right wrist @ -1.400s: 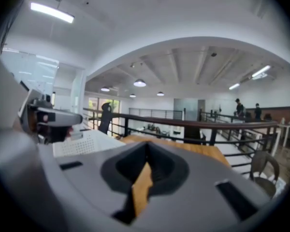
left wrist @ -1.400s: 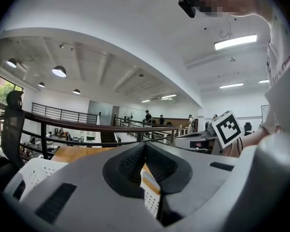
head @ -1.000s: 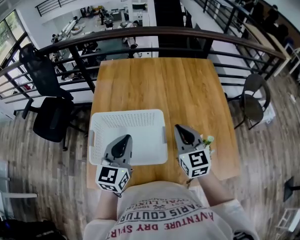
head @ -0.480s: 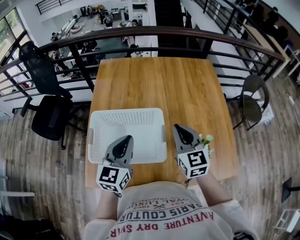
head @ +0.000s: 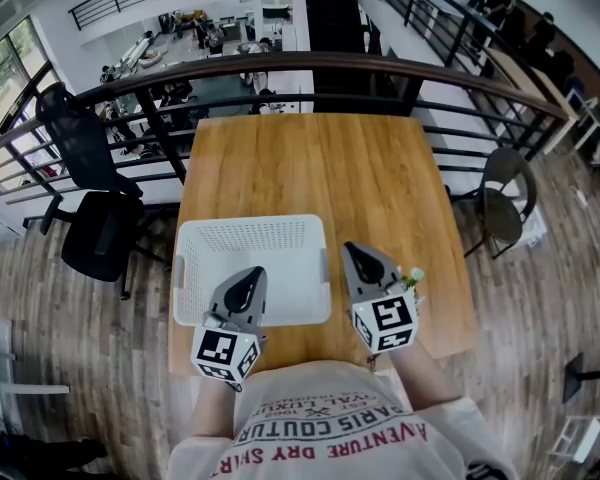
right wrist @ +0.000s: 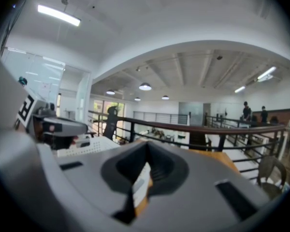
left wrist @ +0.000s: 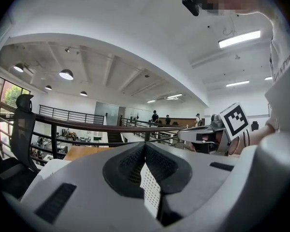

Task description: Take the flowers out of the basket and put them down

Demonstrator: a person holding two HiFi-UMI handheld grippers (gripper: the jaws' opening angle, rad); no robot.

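Your left claw (head: 249, 277) and right claw (head: 356, 254) are both closed, holding nothing. The flowers (head: 412, 280) show just right of the right claw, and their direction is hidden.

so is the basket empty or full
Empty, as far as shows: the basket has only bare white floor inside; the flowers lie outside, on the table.

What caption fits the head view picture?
Left gripper and right gripper hover near the empty white basket; flowers lie on the table.

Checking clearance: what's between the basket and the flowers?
Head view: the shut right gripper hangs over the wooden table, between the white basket and the flowers.
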